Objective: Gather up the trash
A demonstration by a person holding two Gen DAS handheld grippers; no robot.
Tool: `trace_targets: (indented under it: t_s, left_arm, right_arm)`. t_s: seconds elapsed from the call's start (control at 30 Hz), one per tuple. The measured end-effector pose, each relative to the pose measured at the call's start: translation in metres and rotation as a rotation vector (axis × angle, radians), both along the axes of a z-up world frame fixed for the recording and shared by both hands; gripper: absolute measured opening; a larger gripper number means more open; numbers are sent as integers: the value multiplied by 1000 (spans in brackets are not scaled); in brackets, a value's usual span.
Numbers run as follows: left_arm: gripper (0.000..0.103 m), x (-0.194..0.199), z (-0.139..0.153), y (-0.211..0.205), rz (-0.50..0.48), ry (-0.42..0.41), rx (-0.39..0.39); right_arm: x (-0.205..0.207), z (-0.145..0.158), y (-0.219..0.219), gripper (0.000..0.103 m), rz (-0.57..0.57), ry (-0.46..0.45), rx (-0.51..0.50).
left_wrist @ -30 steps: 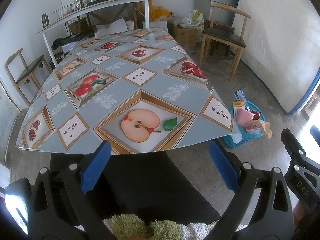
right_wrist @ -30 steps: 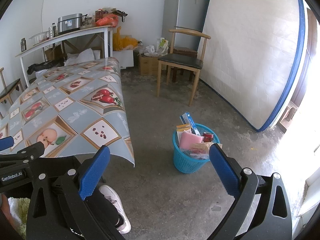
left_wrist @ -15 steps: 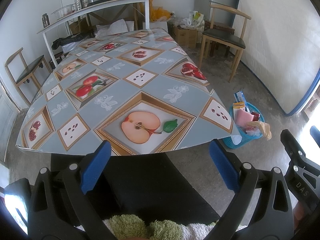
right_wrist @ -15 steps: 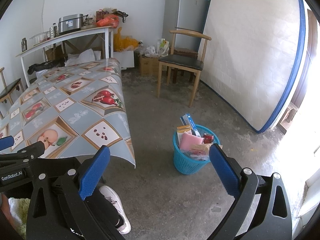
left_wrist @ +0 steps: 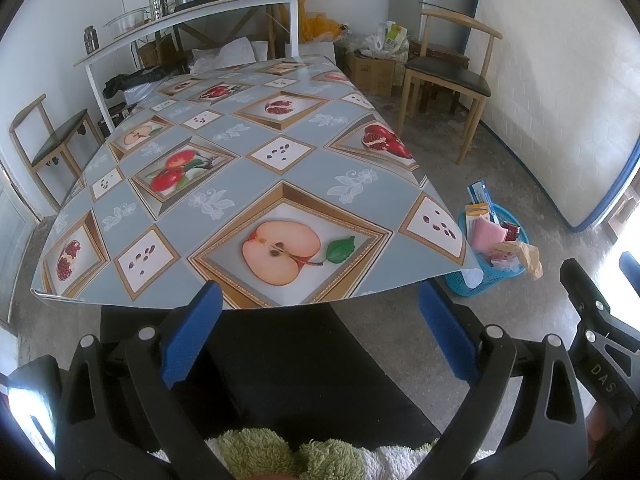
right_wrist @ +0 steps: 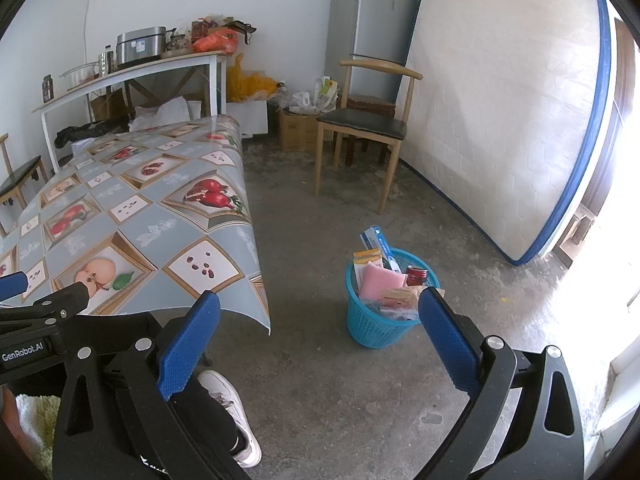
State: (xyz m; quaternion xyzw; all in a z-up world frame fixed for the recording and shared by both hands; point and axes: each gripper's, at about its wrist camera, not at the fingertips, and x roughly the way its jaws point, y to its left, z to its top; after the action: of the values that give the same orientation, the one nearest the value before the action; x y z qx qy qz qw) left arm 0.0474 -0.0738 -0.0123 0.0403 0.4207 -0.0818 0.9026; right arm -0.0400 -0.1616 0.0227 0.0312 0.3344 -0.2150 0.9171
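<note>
A table (left_wrist: 240, 168) under a fruit-print cloth fills the left wrist view, its top bare, while the left gripper (left_wrist: 320, 336) hangs at the near edge with its blue-padded fingers (left_wrist: 192, 336) spread wide and nothing between them. Compared with half a second ago the scene has barely changed: the table edge sits a touch closer to the pads and the basket has slid slightly rightward in that view. Below the gripper a dark trouser leg and a tuft of green-and-white towelling are cut off by the frame.

On the concrete floor just off the table's right corner stands the blue basket (left_wrist: 478, 280), already loaded with the collected trash: a pink sponge (left_wrist: 486, 236), a blue-and-white box (left_wrist: 478, 194), a red can (left_wrist: 512, 229) and a crumpled brown paper (left_wrist: 528, 254) that droops over the rim. Smaller wrappers deeper inside are too jumbled to identify.

In the right wrist view the right gripper (right_wrist: 320, 334) is likewise wide open and empty, aimed at the floor, its right pad overlapping the rim of the basket (right_wrist: 372, 320). A white shoe (right_wrist: 232, 412) shows beneath it. A wooden chair (right_wrist: 360, 128) stands beyond, well apart from the basket; the doorway at far right is washed out by glare.
</note>
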Motion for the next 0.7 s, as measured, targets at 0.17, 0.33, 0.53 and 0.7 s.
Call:
trace_targets:
  t_s: [0.17, 0.33, 0.53, 0.7]
  left_arm:
    - [94, 0, 0, 0, 0, 0, 0]
    - [94, 0, 0, 0, 0, 1, -1]
    - [94, 0, 0, 0, 0, 1, -1]
    - [94, 0, 0, 0, 1, 1, -1]
  right_arm:
    - [0, 1, 1, 97, 0, 1, 0]
    - [0, 1, 2, 97, -1, 1, -1]
    - [0, 1, 2, 97, 0, 2, -1]
    - [0, 1, 2, 97, -1, 2, 0]
